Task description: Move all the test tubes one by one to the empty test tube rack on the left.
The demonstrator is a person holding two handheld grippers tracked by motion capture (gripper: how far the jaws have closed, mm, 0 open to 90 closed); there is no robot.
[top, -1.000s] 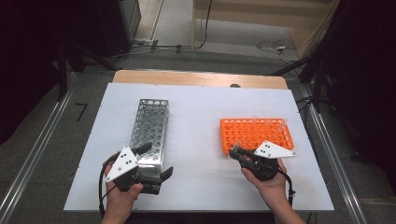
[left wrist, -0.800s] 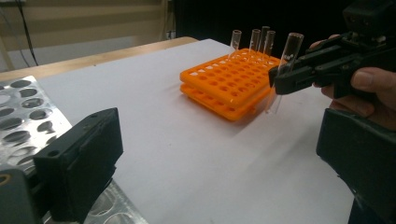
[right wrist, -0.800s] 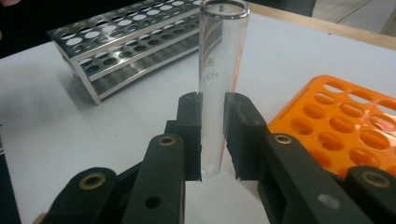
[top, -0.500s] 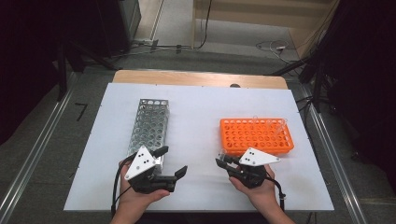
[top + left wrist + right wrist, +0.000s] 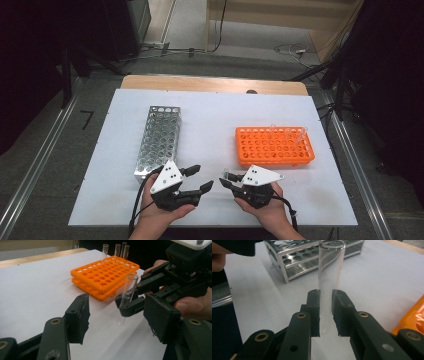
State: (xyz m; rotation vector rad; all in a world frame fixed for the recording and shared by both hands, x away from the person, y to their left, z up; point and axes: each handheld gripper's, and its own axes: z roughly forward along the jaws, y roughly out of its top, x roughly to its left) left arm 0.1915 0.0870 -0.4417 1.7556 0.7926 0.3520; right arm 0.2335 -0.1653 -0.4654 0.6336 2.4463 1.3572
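Handover of glass tube [image 5: 329, 287] from right gripper [image 5: 226, 180] to left gripper [image 5: 199, 178], just in front of orange rack [image 5: 274, 146].
Right fingers pinched tube upright; left fingers, half-spread, had just been closing with nothing between; next they needed to straddle tube, then clamp.

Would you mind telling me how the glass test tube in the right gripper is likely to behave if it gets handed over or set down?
The test tube looks like thin clear glass, so probably fragile and light. Its smooth wall may slip between the right gripper pads. With a round body and rounded bottom, it would likely roll if laid on the white table, and could not stand alone.
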